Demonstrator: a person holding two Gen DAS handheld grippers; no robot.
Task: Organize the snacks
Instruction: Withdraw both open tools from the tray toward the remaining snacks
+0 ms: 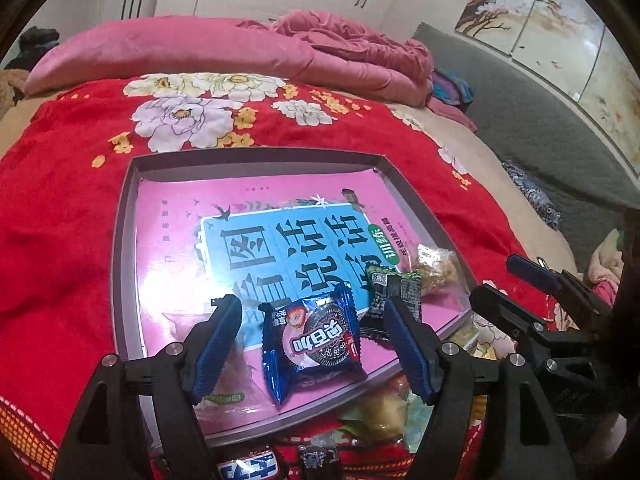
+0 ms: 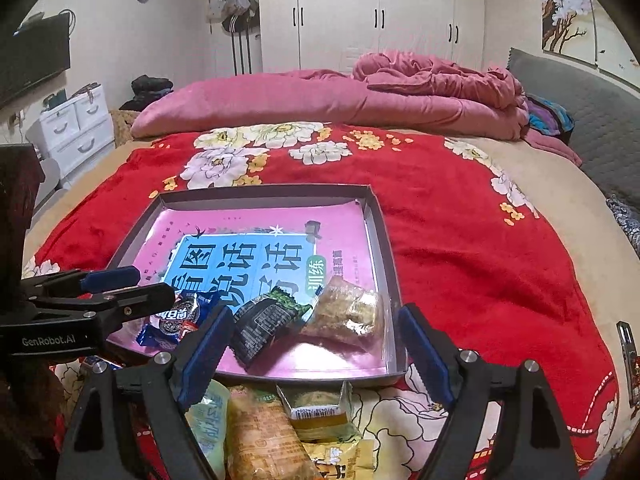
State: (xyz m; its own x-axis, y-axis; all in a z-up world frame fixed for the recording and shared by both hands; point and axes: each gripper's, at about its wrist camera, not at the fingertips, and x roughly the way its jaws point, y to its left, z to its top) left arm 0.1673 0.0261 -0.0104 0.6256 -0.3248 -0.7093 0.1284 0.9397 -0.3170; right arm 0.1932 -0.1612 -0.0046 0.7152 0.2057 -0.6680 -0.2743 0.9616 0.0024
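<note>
Blue ribbed pads line the left gripper, whose fingers stand apart on either side of a blue foil-wrapped sandwich biscuit packet; neither pad touches it. The packet lies flat on a pink and blue picture book inside a shallow grey cardboard tray, at lower centre of the left view. Right of it lie a dark green-ended foil snack packet and a clear bag of brown puffed snack. The right gripper hangs with fingers apart and nothing between them, low in its frame, above loose yellow and pale green snack packets. These lie outside the tray's near rim on a red floral blanket.
</note>
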